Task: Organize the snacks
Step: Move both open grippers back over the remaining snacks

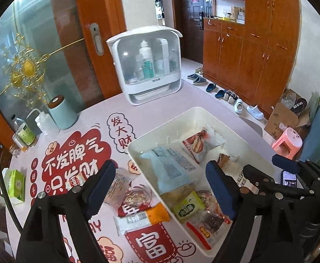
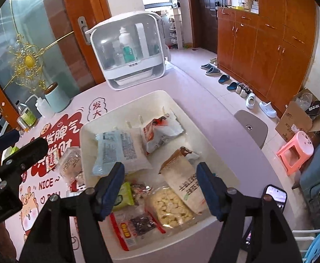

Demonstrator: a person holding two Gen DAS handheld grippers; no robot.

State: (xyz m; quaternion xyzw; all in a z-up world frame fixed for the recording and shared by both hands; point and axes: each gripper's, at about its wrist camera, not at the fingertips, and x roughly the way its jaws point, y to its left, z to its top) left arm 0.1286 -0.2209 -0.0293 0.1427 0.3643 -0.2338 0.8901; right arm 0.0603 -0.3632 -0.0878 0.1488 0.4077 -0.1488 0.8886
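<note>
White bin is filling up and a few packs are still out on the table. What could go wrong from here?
1. The white bin already holds overlapping packs at its near end; dropping more there may pile them over the rim.
2. The orange-ended bar lies tight against the bin wall, so a finger of the open left gripper could catch the wall.
3. The clear packs beside it look thin and crinkly, easy to pinch badly or crush.

White rectangular bin (image 2: 166, 100) on table holds flat snack packets: pale-blue pouch (image 2: 120, 151), red-white pack (image 2: 162, 131), cream bag (image 2: 186, 179); orange-ended bar (image 1: 142, 219) lies outside, beside its wall.
</note>
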